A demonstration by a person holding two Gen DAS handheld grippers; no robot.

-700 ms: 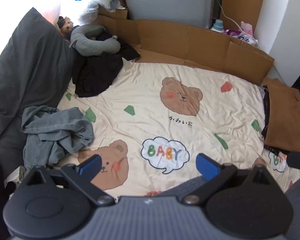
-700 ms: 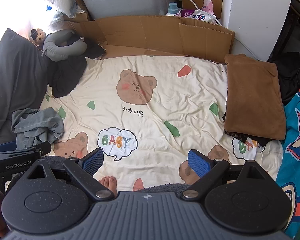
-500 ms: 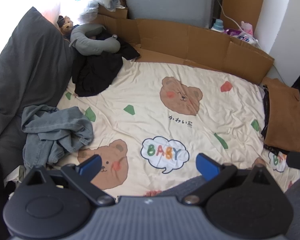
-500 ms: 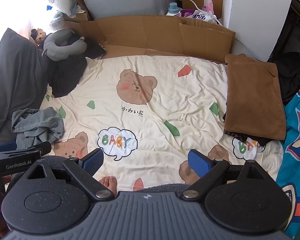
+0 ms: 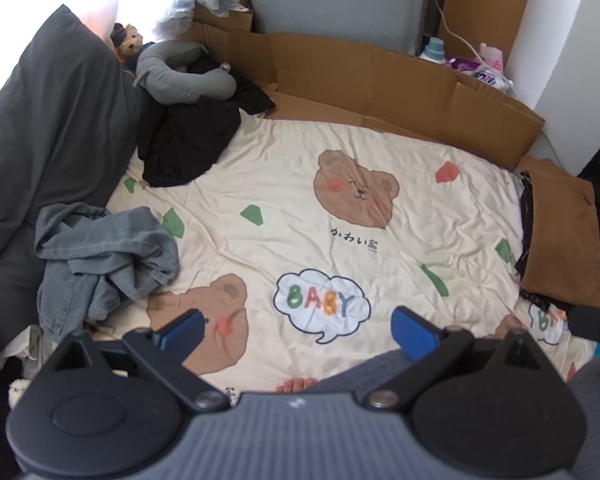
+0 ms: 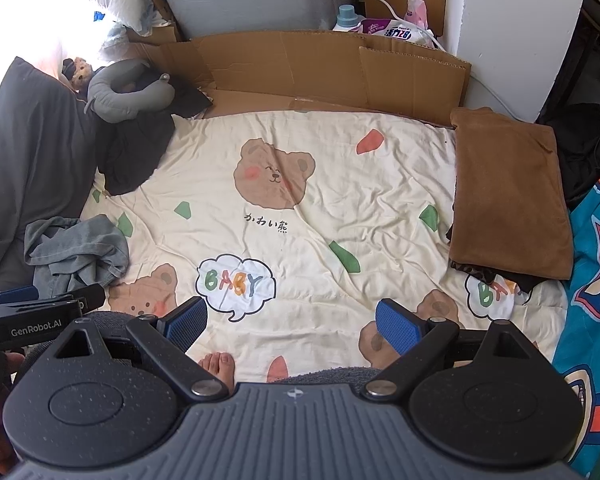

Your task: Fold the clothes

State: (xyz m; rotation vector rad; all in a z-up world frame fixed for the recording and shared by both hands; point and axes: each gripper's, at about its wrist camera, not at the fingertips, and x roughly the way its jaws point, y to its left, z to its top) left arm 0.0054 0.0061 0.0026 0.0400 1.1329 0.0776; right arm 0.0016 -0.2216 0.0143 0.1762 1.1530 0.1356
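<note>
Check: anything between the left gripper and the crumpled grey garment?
Nothing visible. The left gripper is open and empty above the sheet; the grey garment lies in a heap at the sheet's left edge, with only bare sheet between them.

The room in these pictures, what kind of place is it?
Most likely a bedroom: a bear-print sheet spread over a bed, a dark pillow at its side, and loose clothes like the crumpled grey garment on it.

Crumpled garment [image 5: 100,256] left on the bedsheet [image 5: 300,200] (folded towel [image 6: 508,196] right) — cardboard [image 5: 380,76] behind.
</note>
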